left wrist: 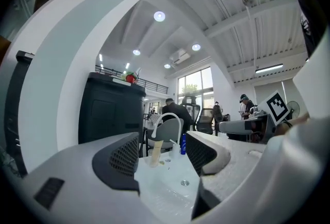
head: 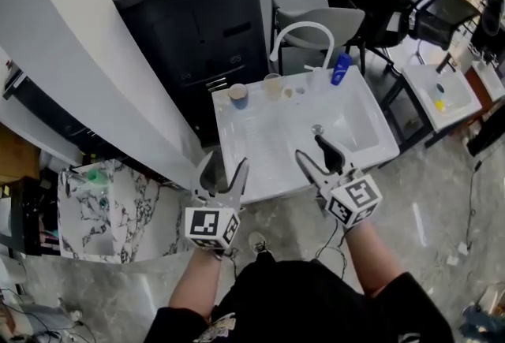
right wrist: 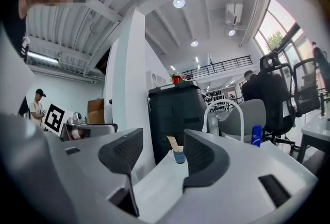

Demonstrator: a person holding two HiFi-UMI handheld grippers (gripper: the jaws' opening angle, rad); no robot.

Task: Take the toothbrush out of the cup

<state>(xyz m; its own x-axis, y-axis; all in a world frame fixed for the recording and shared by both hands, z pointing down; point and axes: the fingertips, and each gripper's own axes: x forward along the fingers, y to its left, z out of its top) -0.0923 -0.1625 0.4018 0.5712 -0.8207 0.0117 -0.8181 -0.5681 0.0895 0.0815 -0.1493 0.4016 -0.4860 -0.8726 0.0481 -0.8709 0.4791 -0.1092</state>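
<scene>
White washbasin tabletop [head: 260, 148] stands before a tall black cabinet [head: 197, 18], with a curved white faucet [head: 304, 32] and a small blue bottle [head: 340, 69] along its far edge at about 1 o'clock.

We read the task as not yet begun. The small blue cup [head: 238, 96] sits upright at the tabletop's 11 o'clock corner, and in the right gripper view a pale beige toothbrush handle [right wrist: 171, 141] leans out of it toward 11 o'clock, so the toothbrush is in the cup. A taller translucent beige cup [head: 272, 85] stands just beside the blue one, toward 1 o'clock.

Our left hand-held gripper [head: 223, 176] hangs over the near edge at about 7 o'clock. Its jaws are spread, with nothing between them. Our right hand-held gripper [head: 321, 156] sits at about 5 o'clock, near the round metal drain [head: 317, 129]. Its jaws are likewise spread, and it holds nothing. Its view frames the blue cup in the gap between them. Both are well apart from the cup.

Everything is left, as we judge it: reach to the far corner, pinch the handle, and lift it clear, perhaps steadying the cup with the other hand-held gripper.
</scene>
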